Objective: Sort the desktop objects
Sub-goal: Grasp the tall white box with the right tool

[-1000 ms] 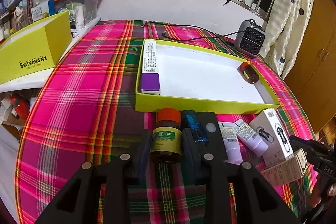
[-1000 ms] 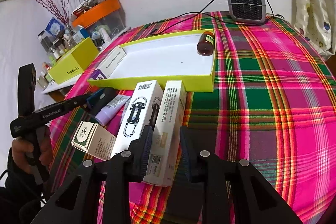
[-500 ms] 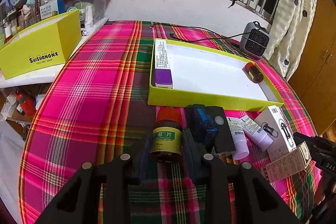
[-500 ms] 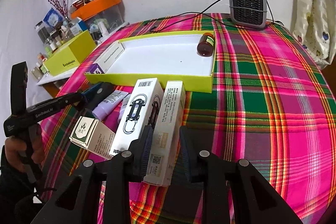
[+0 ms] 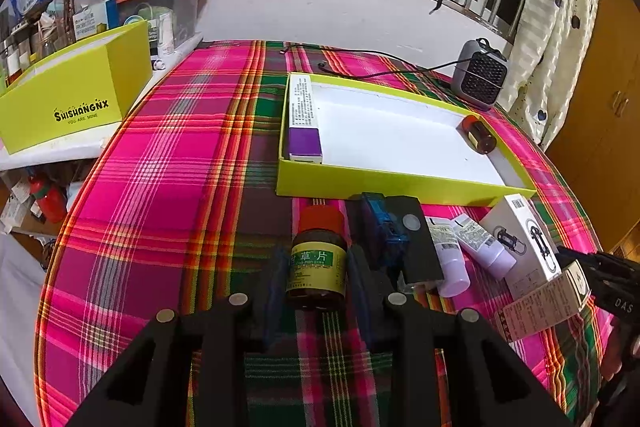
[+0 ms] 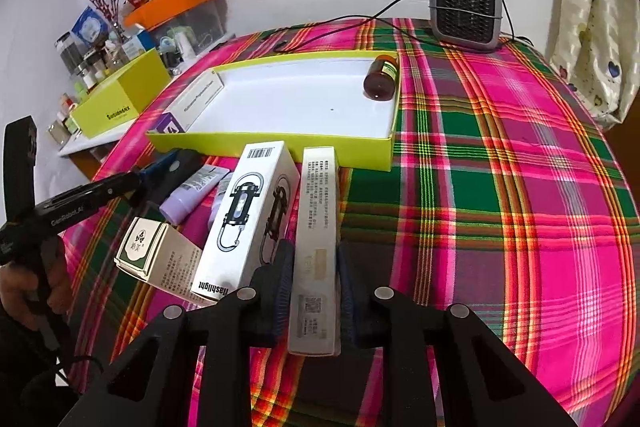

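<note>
Nearest the left wrist camera, the left gripper (image 5: 316, 277) is clamping a brown medicine bottle (image 5: 317, 263) with an orange cap and a yellow-green label; the pads are pressing on both of its sides, and they are hiding its flanks and base. Just past it, a dark flat object carrying something blue (image 5: 394, 235) is lying on the plaid table (image 5: 168, 187); what it is remains hard to make out. Beside it, two lavender tubes (image 5: 468, 247) are lying partly overlapped.

In the right wrist view, the right gripper (image 6: 314, 275) is closing its jaws on a long, narrow white box (image 6: 318, 239), and the pads seem to be touching its long sides already. The box's near end is cut off from clear reading, its print being too small. Just beside it on the left, a white flashlight box (image 6: 248, 215) is leaning over a small cream box with a green emblem (image 6: 154, 255).

Farther off, the yellow-green tray (image 6: 280, 143) is holding a purple-ended box (image 5: 304, 119) along its left wall and a second brown bottle (image 6: 380, 83) lying on its side in the far right corner. Beyond it, a grey heater (image 6: 466, 9) is standing at the table's edge, its cord trailing behind the tray.
</note>
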Available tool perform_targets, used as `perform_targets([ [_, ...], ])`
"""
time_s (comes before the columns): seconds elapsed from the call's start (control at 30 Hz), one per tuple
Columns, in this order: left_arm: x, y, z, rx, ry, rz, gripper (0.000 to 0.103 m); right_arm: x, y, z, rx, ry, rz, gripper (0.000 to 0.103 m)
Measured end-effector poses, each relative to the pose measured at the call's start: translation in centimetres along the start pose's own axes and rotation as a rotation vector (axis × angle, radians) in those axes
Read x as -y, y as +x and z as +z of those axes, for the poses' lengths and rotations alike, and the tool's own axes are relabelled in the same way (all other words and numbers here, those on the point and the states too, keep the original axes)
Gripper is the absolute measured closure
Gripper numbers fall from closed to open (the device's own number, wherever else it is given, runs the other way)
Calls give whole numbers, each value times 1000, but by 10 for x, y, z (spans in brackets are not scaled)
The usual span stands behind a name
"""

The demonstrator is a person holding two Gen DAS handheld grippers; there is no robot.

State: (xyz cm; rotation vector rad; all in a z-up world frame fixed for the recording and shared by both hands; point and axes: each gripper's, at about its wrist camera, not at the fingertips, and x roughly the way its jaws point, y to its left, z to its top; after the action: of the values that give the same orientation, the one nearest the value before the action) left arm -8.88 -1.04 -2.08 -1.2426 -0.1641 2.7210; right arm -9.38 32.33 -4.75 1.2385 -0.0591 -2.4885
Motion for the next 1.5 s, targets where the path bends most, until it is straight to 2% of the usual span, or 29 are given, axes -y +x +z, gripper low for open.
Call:
perform_targets([
  [0.37,1,4,3,-10,18,6,71,1,11,8,-27,-11,1,79],
  [0.7,5,1,0,-5,24,18,71,4,1,1,0,9,13,81],
  [1.03,6,-14,0,39,29,20,72,6,-10,-1,28,14,7,81],
  [1.2,3,-9,-4,19,19,20,72,8,-6,-3,16,20,2,81],
  [1.5,3,-15,-3,39,20,10,72,8,-19,0,68,32,15,81],
])
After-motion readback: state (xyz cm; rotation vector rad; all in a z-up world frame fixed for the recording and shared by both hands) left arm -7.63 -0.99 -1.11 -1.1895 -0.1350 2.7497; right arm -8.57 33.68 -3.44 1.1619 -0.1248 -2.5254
